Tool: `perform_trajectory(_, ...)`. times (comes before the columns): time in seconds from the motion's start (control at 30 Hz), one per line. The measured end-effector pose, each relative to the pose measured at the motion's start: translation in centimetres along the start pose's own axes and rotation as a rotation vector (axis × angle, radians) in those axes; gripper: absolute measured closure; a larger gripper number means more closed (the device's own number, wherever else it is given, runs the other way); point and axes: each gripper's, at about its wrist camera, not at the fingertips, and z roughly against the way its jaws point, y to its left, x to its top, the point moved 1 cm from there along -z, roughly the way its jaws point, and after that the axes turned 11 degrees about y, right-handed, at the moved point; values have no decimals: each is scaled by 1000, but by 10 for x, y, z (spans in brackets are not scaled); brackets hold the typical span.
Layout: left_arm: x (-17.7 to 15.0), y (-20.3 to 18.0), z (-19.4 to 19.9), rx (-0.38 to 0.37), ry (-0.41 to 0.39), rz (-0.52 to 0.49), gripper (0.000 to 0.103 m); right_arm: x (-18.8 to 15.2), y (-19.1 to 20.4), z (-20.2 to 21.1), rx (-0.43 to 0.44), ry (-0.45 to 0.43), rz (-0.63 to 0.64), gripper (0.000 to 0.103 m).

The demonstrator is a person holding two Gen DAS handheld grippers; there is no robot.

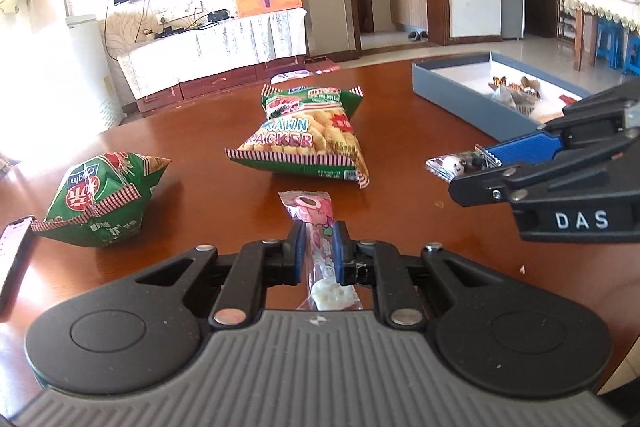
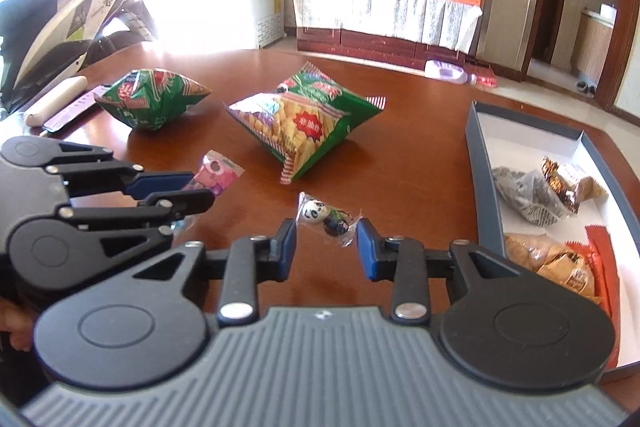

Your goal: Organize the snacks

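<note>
A pink snack packet (image 1: 308,205) lies lengthwise on the brown table (image 1: 400,131), and my left gripper (image 1: 318,231) is shut on its middle. In the right wrist view the left gripper (image 2: 196,187) is at the left, with the pink packet (image 2: 218,169) sticking out past its tips. A small clear panda snack packet (image 2: 320,211) sits between the fingertips of my right gripper (image 2: 326,227), and both its edges meet the blue pads. The left wrist view shows the right gripper (image 1: 476,169) side-on with the panda packet (image 1: 448,163) poking out. A grey box (image 2: 478,163) lies to the right.
Two puffed green cracker bags lie further back, one in the middle (image 1: 304,139) and one to the left (image 1: 104,199). The box (image 1: 452,87) holds several wrapped snacks (image 2: 552,195). A cream roll (image 2: 56,99) and a flat purple item (image 2: 70,113) rest at the table's far left edge.
</note>
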Motion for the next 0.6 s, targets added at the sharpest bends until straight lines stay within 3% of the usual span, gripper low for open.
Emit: perform_trajectory(0.6, 32, -18, -8, -41, -50, -13, 86, 8, -7, 23, -40, -105, 1, 67)
